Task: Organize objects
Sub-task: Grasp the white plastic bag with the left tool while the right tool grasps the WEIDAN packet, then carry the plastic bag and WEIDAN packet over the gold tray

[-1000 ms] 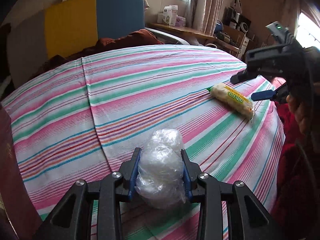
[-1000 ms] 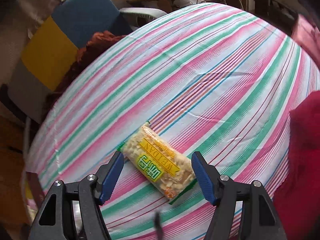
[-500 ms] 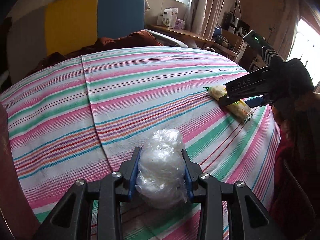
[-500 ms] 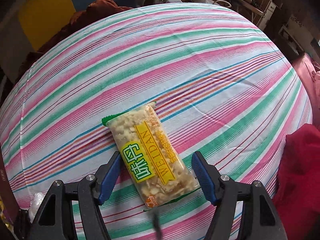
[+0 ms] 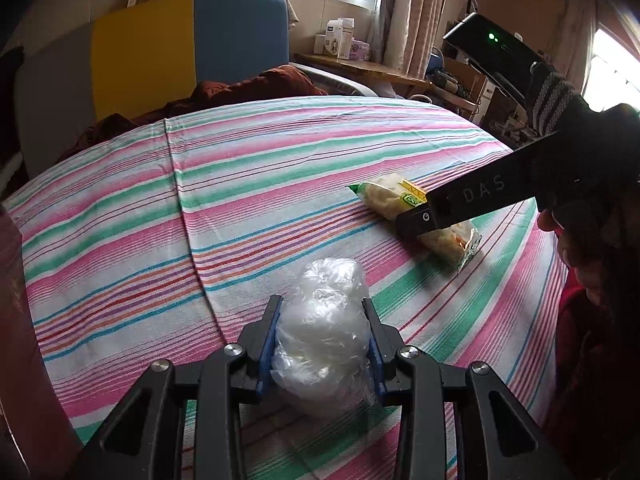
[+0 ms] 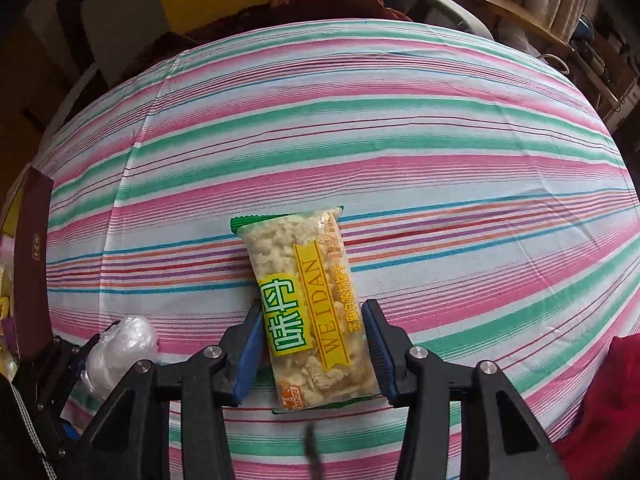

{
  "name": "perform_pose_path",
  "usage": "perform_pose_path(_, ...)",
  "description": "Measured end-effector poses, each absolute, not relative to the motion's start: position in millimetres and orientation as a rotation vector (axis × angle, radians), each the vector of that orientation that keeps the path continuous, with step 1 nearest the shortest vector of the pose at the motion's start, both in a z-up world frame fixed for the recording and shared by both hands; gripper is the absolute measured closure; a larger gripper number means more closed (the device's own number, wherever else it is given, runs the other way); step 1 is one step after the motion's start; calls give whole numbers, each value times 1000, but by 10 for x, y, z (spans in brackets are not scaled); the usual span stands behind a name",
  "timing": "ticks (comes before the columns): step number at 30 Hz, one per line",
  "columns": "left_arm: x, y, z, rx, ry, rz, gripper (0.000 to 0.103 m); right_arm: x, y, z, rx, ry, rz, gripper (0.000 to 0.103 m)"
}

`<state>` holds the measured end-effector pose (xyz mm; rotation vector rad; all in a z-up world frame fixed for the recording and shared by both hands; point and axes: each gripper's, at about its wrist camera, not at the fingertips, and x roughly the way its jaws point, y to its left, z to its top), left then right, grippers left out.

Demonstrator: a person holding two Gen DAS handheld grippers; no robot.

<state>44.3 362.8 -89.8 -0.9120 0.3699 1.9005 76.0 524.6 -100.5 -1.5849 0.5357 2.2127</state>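
Both jaws had something between them: my left gripper pinched the crumpled clear plastic bag low over the near edge of the striped tablecloth, and my right gripper straddled the lower half of the yellow snack packet. Its blue pads sat right at the packet's long edges, but I could not tell whether they were pressing yet. The packet lay flat on the cloth, to the right of the bag and a little farther away. I judged the sorting barely begun: one item was gripped, the other merely framed, and neither had reached a destination. A dark box stood at the far left edge.
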Motion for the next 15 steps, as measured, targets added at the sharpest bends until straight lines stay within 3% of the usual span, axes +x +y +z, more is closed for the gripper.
perform_pose_path(15,517,3605,-833,-910,440,1959,67,589,5110,-1004,-1587,535,2240,55)
